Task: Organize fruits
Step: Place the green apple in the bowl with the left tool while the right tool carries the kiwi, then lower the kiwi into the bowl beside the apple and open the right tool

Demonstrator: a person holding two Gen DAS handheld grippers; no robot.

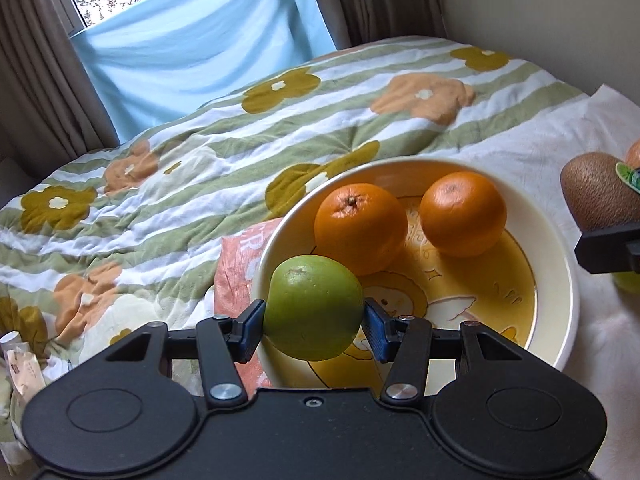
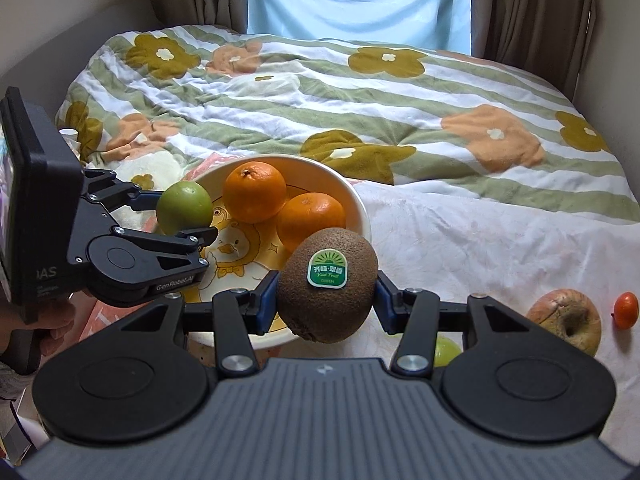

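My left gripper is shut on a green fruit and holds it over the near left rim of the cream bowl. Two oranges lie in the bowl. My right gripper is shut on a brown kiwi with a green sticker, just above the bowl's near right rim. The right wrist view also shows the left gripper with the green fruit, and the oranges. The kiwi shows at the right edge of the left wrist view.
The bowl stands on a bed with a flowered striped quilt and a white cloth. On the cloth at right lie a blemished apple, a small orange fruit and a green fruit partly hidden under my right gripper. Curtains and a window are behind.
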